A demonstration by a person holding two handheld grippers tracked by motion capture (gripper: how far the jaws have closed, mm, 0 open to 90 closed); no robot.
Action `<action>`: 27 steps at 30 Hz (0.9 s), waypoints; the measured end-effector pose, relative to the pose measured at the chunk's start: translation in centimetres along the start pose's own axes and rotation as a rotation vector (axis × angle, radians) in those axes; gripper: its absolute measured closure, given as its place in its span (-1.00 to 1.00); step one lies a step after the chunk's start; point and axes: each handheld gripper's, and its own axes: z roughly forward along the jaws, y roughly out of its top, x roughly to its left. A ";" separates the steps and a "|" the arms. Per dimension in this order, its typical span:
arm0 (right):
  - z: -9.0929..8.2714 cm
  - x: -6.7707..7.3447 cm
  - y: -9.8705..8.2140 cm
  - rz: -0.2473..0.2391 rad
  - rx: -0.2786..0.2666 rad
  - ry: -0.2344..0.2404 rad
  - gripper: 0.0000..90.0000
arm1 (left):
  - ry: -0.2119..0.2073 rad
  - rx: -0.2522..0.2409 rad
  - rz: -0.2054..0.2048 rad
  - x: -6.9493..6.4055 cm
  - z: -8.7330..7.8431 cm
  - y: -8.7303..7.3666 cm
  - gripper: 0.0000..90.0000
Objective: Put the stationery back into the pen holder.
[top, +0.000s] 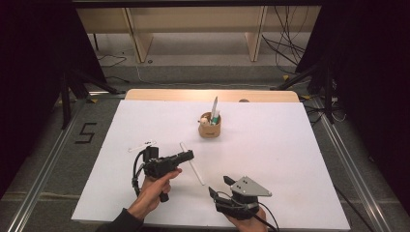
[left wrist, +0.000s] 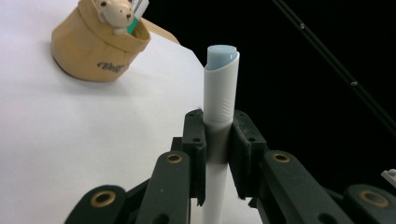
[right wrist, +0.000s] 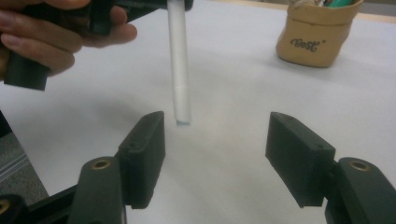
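My left gripper (top: 186, 155) (left wrist: 218, 126) is shut on a white pen (top: 192, 164) (left wrist: 222, 88) with a pale blue end, gripped around its middle. The pen slants from the jaws toward the front of the white table (top: 290, 159). My right gripper (top: 218, 186) (right wrist: 217, 140) stands open near the table's front edge. In the right gripper view the pen's (right wrist: 180, 70) free end hangs just beyond the jaws, nearer the left one, and touches neither. A tan fabric pen pot (top: 210, 126) (left wrist: 100, 46) (right wrist: 317, 37) holding a few pens stands at the middle back.
A thin, pale, stick-like object (top: 141, 145) lies on the table left of my left gripper. The person's hand (right wrist: 56, 37) wraps the left gripper's handle. Black stands and cables flank the table, with wooden shelving behind.
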 end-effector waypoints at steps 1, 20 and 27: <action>-0.2 -0.2 0.0 0.001 0.000 -0.006 -0.16 | 0.010 0.011 0.026 0.0 0.1 0.3 0.72; -2.8 -3.8 -0.8 0.033 0.014 -0.055 -0.32 | 0.116 0.132 0.250 -0.4 3.1 3.9 0.72; -3.4 -4.8 -1.0 0.035 0.007 -0.061 -0.37 | 0.131 0.155 0.301 -0.9 4.2 4.8 0.72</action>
